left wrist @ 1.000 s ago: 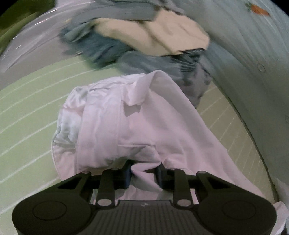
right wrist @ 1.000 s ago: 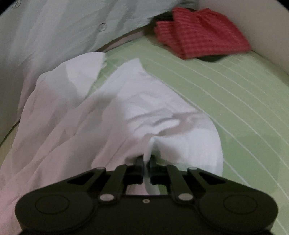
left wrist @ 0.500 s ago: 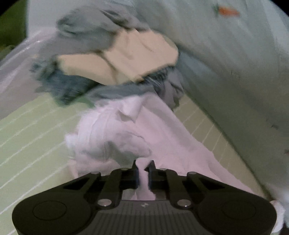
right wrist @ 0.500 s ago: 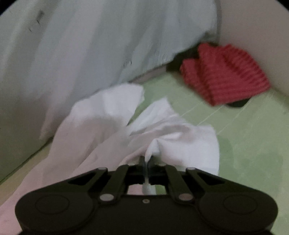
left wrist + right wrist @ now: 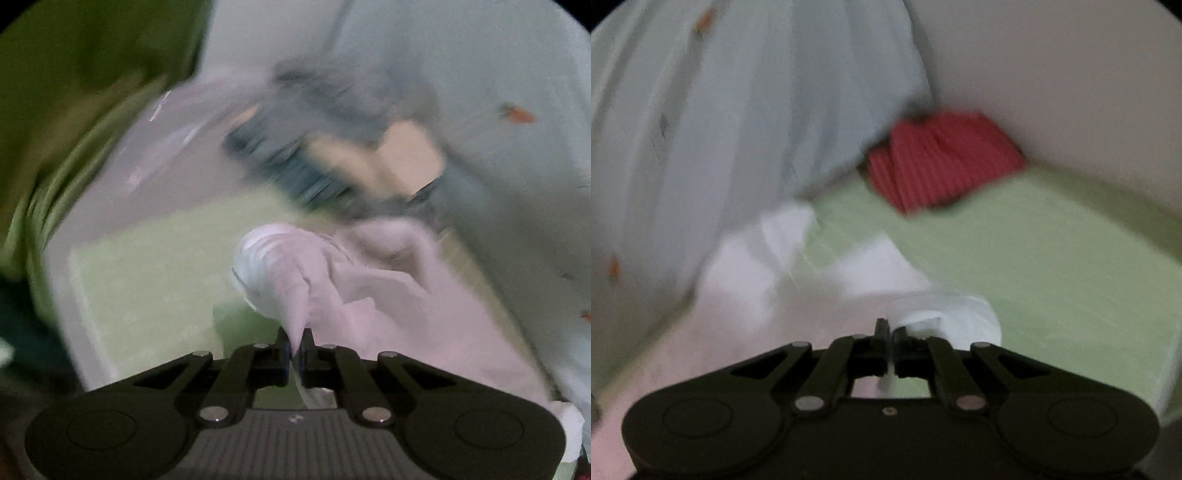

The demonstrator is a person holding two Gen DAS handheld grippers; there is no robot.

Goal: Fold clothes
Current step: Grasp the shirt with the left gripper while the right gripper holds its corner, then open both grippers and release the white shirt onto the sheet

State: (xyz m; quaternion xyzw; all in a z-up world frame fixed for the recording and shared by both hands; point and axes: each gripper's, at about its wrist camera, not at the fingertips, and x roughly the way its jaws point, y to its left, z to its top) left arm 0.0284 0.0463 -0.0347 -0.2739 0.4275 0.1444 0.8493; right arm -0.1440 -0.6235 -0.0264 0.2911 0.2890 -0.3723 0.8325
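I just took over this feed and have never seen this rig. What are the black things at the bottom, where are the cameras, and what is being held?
The black shapes are two handheld grippers; each camera looks forward along its own fingers. In the left view the left gripper is shut on a white garment, and in the right view the right gripper pinches that garment too. Everything lies on a pale green sheet. A folded red cloth sits at the back, and a blurred pile of grey and beige clothes shows in the left view.

Soft matt white cloth garment (image 5: 388,295), matt black plastic gripper (image 5: 295,350), ribbed red cloth (image 5: 942,158), smooth green sheet (image 5: 1052,251)
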